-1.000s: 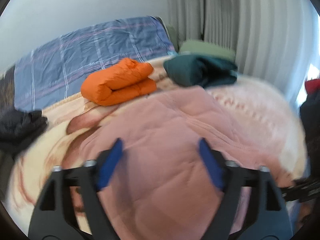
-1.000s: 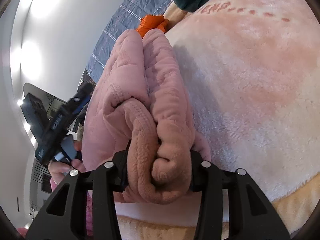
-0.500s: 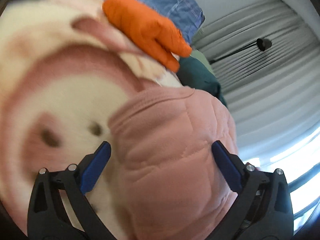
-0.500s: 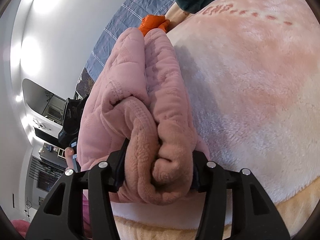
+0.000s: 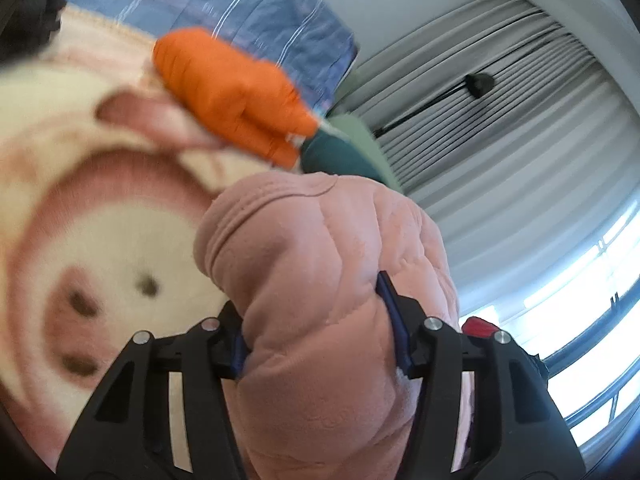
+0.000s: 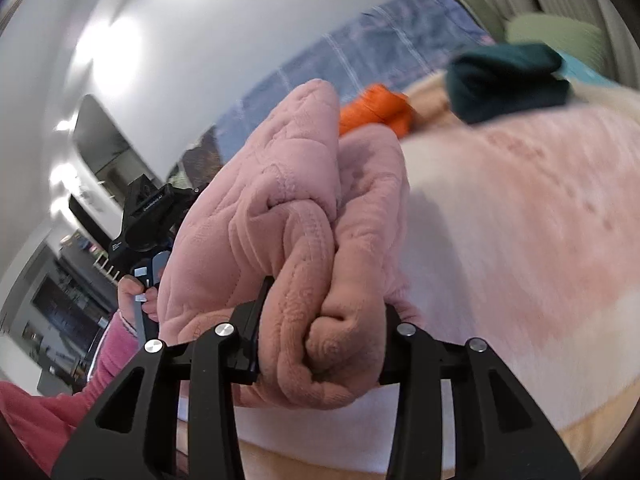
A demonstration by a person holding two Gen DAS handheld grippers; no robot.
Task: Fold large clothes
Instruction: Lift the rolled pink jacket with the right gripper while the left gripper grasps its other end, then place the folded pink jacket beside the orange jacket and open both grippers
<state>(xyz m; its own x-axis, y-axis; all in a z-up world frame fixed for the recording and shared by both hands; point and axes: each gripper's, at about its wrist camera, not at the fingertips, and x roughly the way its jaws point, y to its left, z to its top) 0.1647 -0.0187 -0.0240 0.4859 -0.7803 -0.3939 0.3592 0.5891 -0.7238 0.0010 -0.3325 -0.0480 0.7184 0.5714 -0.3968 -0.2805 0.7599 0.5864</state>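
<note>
A thick pink quilted garment (image 5: pixel 320 264) is folded into a bundle. My left gripper (image 5: pixel 316 332) is shut on one end of it, the fabric bulging between the blue pads. My right gripper (image 6: pixel 320 328) is shut on the other end (image 6: pixel 304 216), where several layers bunch together. The bundle is held above a cream and pink plush blanket (image 5: pixel 104 208) on the bed, which also shows in the right wrist view (image 6: pixel 520 216). The left gripper's body (image 6: pixel 148 212) shows at the left of the right wrist view.
A folded orange jacket (image 5: pixel 232 92) and a folded dark green garment (image 6: pixel 504 80) lie at the far side of the blanket, in front of a blue plaid cover (image 5: pixel 216 4). Pleated curtains (image 5: pixel 500 120) and a bright window are on the right.
My left gripper, open a second ago, has closed on the pink garment. The bundle has been lifted and both views have swung, the right one toward the far end of the bed.
</note>
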